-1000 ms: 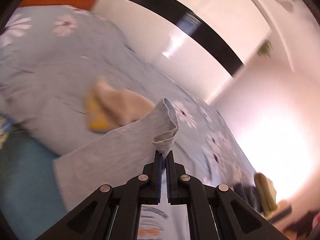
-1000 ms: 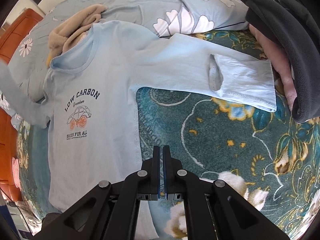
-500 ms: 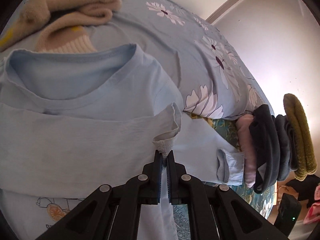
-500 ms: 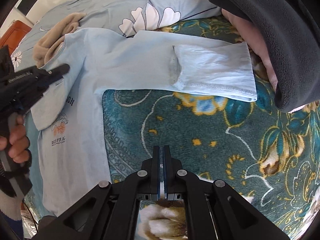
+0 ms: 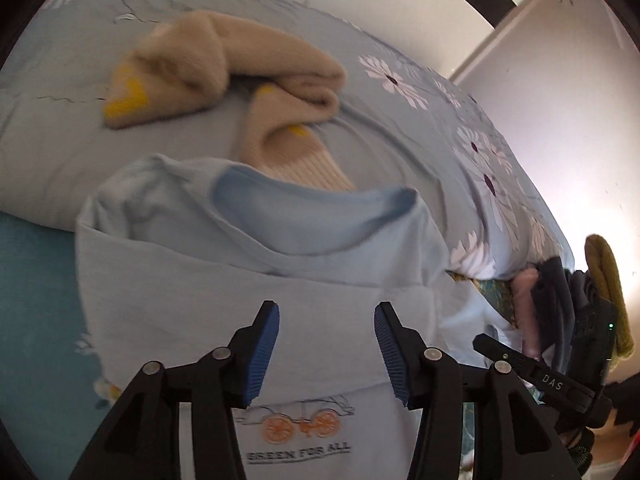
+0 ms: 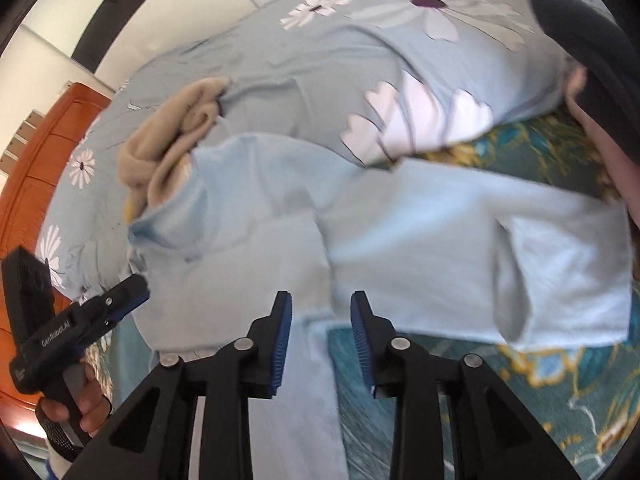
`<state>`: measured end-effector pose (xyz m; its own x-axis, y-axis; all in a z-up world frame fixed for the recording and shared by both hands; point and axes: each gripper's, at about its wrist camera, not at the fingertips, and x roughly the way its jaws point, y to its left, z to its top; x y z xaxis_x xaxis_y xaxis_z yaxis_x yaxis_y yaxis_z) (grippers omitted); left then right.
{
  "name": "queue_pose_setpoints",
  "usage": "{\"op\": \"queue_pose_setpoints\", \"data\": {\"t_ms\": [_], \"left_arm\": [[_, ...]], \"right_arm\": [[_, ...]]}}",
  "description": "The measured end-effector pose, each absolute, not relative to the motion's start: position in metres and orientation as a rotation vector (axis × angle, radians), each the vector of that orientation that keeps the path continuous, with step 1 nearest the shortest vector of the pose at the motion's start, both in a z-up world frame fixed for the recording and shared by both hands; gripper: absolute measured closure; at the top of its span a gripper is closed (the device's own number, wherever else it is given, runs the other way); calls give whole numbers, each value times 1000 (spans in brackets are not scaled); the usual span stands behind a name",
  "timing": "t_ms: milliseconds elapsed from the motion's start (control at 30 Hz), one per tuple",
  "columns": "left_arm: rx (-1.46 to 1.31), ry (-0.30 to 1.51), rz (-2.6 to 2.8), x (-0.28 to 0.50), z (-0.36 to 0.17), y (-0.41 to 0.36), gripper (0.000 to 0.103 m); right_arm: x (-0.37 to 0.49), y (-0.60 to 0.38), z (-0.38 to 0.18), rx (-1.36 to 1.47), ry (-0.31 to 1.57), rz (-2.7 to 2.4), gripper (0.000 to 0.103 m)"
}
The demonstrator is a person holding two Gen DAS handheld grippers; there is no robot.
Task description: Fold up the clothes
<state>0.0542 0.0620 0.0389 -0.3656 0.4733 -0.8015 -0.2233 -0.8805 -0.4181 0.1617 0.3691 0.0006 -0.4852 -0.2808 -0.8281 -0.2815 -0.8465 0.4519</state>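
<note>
Nearest the lens, the left tool (image 5: 326, 340) hangs with its blue-padded jaws spread wide and empty over the pale blue long-sleeved cotton T-shirt (image 5: 256, 280), just above its orange car print (image 5: 300, 426). One sleeve (image 5: 200, 320) lies folded across the chest, which is likely why that tool holds nothing. The right tool (image 6: 322, 340) is likewise parted and empty, poised over the shirt's side seam where the other sleeve (image 6: 460, 264) stretches flat across the teal floral rug (image 6: 520, 400); judging by this position, that sleeve is the next part to be folded inward. The garment lies face up, its hem toward the cameras and its collar (image 5: 304, 216) resting against the edge of the grey-blue daisy-print bedspread (image 5: 400, 128). Beyond the collar, a crumpled beige knitted sweater with yellow patches (image 5: 224, 76) waits on the bed. To the right, a stack of dark folded garments (image 5: 560, 304) sits at the rug's edge.
</note>
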Motion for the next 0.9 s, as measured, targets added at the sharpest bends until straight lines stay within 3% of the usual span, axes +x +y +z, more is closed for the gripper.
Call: {"op": "queue_pose_setpoints", "data": {"t_ms": [100, 233, 400, 467, 500, 533, 567, 600, 633, 733, 900], "left_arm": [[-1501, -319, 2457, 36, 36, 8, 48], [-1588, -498, 2510, 3, 19, -53, 48], [-1609, -644, 2409, -31, -2, -73, 48], [-1638, -625, 2380, -39, -10, -70, 50], [-1640, -610, 2386, -41, -12, -68, 52], [-1642, -596, 2393, -43, -14, -67, 61], [-1644, -605, 2392, -44, -16, -67, 69], [-1646, -615, 2391, -44, -18, -68, 84], [-1650, -636, 2386, -45, -20, -70, 92], [-1617, -660, 2399, -46, -19, -76, 98], [-1561, -649, 2444, -56, -7, -83, 98]], "right_arm": [[142, 366, -7, -1627, 813, 2553, 70], [128, 369, -24, -1691, 812, 2518, 70], [111, 367, -42, -1707, 852, 2482, 70], [109, 369, -45, -1698, 883, 2481, 70], [108, 368, -45, -1695, 893, 2486, 71], [109, 368, -46, -1698, 897, 2490, 73], [109, 368, -46, -1701, 898, 2494, 83], [108, 367, -46, -1712, 897, 2495, 94], [107, 366, -47, -1724, 894, 2495, 97], [107, 361, -40, -1716, 895, 2554, 102], [108, 363, -20, -1592, 886, 2634, 103]]}}
